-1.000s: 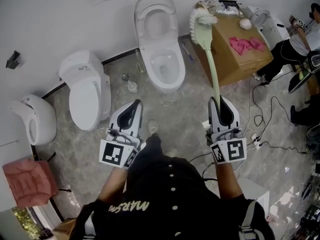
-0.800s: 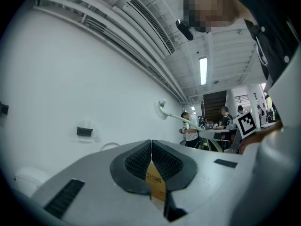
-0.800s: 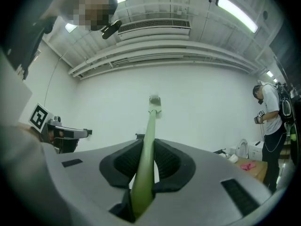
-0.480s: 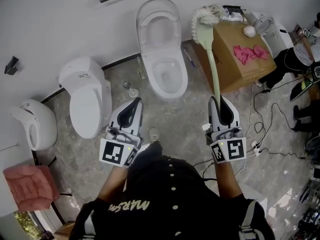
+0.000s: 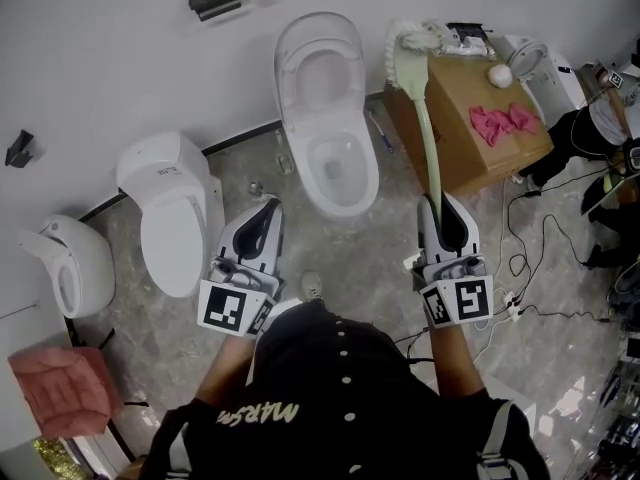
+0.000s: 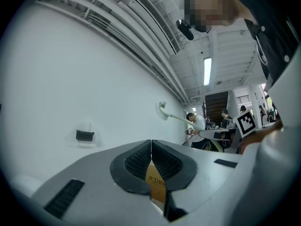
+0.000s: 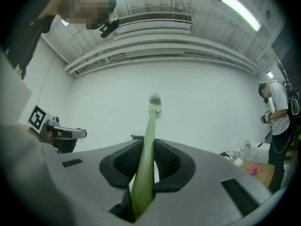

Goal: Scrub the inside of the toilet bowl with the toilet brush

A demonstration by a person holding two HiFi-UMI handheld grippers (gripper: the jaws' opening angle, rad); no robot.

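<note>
Right gripper (image 5: pixel 443 208), jaws clamped on the green handle of the toilet brush (image 5: pixel 428 133), bristle head raised by the cardboard box (image 5: pixel 480 153) corner, right of the open toilet bowl (image 5: pixel 372 178) and outside it; left gripper (image 5: pixel 266 211), jaws pressed together, empty

Both forearms extended fwd from torso, grippers side by side, well apart, approx. level, marker cubes facing up. Jaws of left gripper (image 5: pixel 271 206) fully together, nothing betw. them. Jaws of right gripper (image 5: pixel 439 202) clamped on toilet brush handle (image 5: pixel 428 138).
</note>
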